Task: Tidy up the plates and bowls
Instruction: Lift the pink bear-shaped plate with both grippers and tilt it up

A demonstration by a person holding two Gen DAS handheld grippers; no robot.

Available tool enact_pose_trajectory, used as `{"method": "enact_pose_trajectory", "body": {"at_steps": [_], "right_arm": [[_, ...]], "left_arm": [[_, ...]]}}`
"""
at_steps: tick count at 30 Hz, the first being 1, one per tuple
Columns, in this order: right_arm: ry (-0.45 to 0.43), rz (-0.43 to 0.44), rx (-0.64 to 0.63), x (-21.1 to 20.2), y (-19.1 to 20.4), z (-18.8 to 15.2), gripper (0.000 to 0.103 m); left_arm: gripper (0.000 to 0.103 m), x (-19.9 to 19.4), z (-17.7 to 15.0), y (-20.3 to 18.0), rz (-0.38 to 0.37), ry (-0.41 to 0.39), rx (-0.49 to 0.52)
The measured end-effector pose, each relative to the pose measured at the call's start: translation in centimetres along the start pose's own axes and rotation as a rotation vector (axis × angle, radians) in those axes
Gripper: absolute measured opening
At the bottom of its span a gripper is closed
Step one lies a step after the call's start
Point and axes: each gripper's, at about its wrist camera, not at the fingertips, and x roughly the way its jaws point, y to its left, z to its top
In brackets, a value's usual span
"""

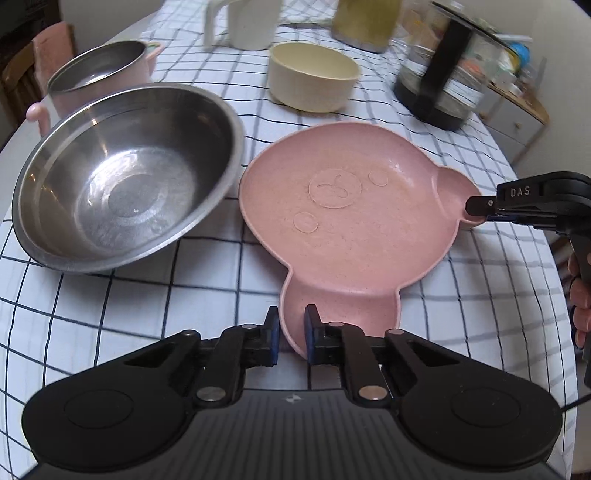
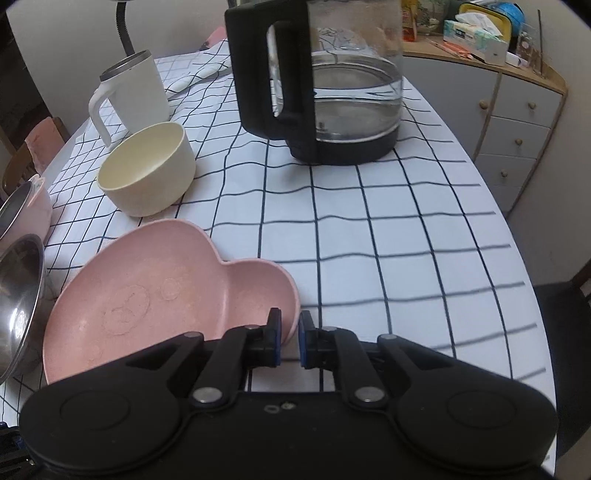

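Plate (image 1: 354,221), pink and bear-shaped, is seen lying on the checked desk (image 1: 147,306) just beside the steel bowl (image 1: 122,173), their rims close or touching. In the left wrist view, the left tool (image 1: 291,332) is set astride the rim of the near ear, one pad outside and one inside; the jaws are narrowed on that rim, and contact looks made, though the pressure cannot be judged. At the far ear the right tool (image 1: 480,206) is seen pinching the plate's edge from the side. Behind stand a cream bowl (image 1: 312,75), a pink pot (image 1: 99,70), a white mug (image 1: 251,22) and a kettle (image 1: 439,74).

From the right wrist view, the right tool (image 2: 290,339) is shown with the ear's rim caught between its pads, clenched on the plate (image 2: 155,295). The cream bowl (image 2: 147,170) sits just beyond, the mug (image 2: 133,88) and kettle (image 2: 317,81) further back, and the steel bowl (image 2: 18,295) at the left edge.

A two-handed lift appears to be in hand. For it to go well, both grips should be held evenly and raised together, so the shallow plate is kept level and not twisted. The steel bowl's rim should be cleared before any sideways travel. A thin rim could slip from the pads if one side is led too fast.
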Motion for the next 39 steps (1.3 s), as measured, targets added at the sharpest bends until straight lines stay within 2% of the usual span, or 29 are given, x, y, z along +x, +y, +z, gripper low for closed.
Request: {"method": "enact_pose_trajectory", "body": {"at_steps": [4,9,11,16,20,23,25,28,29,30,31,32,33,39], "right_arm": [[-0.004,-0.002,0.052,-2.3,-1.1,-1.7,0.01],[-0.016,-0.006,0.099,-5.7,-2.3,-4.5,0.009],[-0.02,-0.016,0.115,-7.1,-2.4,-5.7,0.008],[-0.007,-0.045,0.138,-9.2,-2.5,-8.8,0.006],[0.002,-0.043,0.164,-9.5,-3.2,-10.4,0.006],[-0.004,-0.054,0.19,-9.2,-3.5,-11.1,0.014],[-0.006,-0.066,0.211,-9.3,-3.7,-11.3,0.021],[0.009,-0.053,0.231,-10.1,-4.1,-12.0,0.028],[0.012,-0.044,0.232,-10.5,-4.1,-12.2,0.037],[0.012,-0.034,0.229,-11.0,-4.1,-12.5,0.046],[0.014,-0.027,0.224,-11.5,-4.0,-12.7,0.049],[0.015,-0.015,0.222,-11.9,-3.8,-12.8,0.052],[0.019,0.0,0.22,-12.2,-3.6,-13.0,0.055],[0.077,0.04,0.228,-12.1,-2.0,-14.0,0.059]], "left_arm": [[0.012,-1.6,-1.3,-0.6,-0.034,-0.005,0.04],[0.005,-3.6,-3.4,-1.7,-0.081,0.005,0.105],[0.003,-4.3,-4.5,-2.3,-0.122,0.007,0.144],[0.003,-5.2,-6.1,-3.2,-0.147,0.016,0.206],[0.003,-6.0,-6.3,-2.9,-0.135,0.009,0.241],[0.003,-6.2,-5.6,-2.3,-0.113,-0.016,0.239],[0.004,-6.1,-4.9,-1.9,-0.128,-0.011,0.236],[0.012,-6.0,-3.8,-1.9,-0.121,-0.024,0.257],[0.021,-5.9,-3.5,-2.0,-0.123,-0.028,0.267],[0.034,-5.7,-3.2,-2.1,-0.128,-0.03,0.275],[0.042,-5.6,-2.8,-2.3,-0.129,-0.036,0.281],[0.062,-5.4,-2.5,-2.4,-0.128,-0.044,0.282],[0.07,-5.3,-2.2,-2.5,-0.131,-0.054,0.282],[0.07,-2.4,-0.4,-4.2,-0.126,-0.02,0.363]]}}
